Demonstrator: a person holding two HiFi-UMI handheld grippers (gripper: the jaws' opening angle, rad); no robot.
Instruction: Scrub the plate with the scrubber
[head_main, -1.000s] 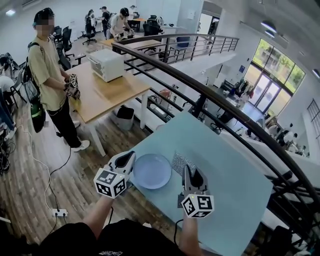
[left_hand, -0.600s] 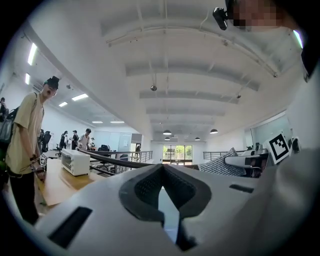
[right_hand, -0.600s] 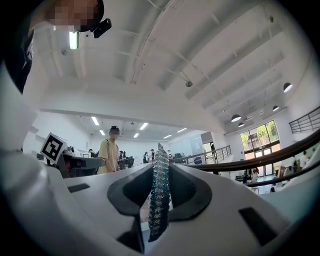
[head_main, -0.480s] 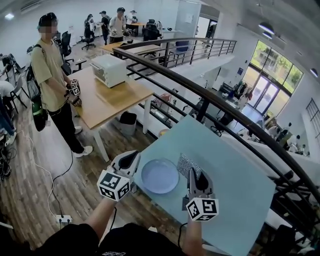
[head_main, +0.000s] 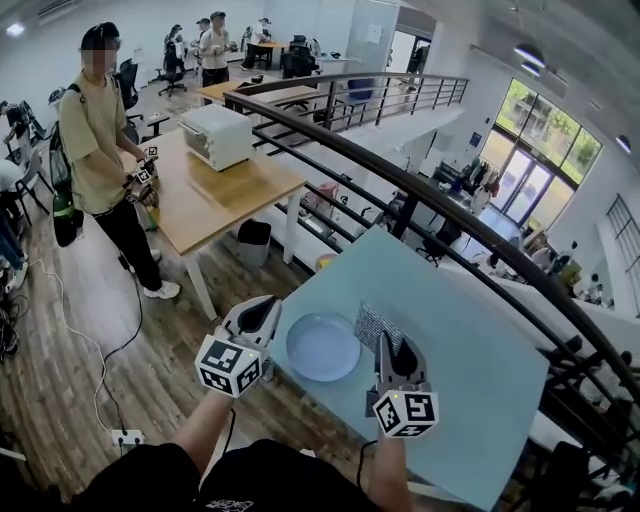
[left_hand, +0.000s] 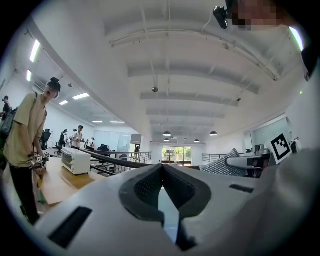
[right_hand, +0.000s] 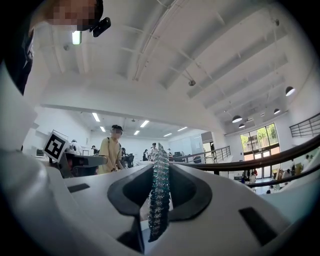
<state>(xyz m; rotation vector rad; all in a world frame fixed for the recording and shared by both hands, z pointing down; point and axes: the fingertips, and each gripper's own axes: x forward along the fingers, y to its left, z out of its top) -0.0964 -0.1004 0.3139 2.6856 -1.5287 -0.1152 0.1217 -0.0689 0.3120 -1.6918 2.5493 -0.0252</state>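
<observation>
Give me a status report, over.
Left gripper shut, at left rim of plate. Right gripper shut on mesh scrubber, beside plate, not on it. Nothing in the way.

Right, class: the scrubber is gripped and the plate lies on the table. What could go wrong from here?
1. The plate lies near the edge of the table, and the left gripper, jaws together, seems beside it, not holding it; scrubbing may push it off.
2. The right gripper pinches only an edge of the scrubber, so it might slip out.
</observation>
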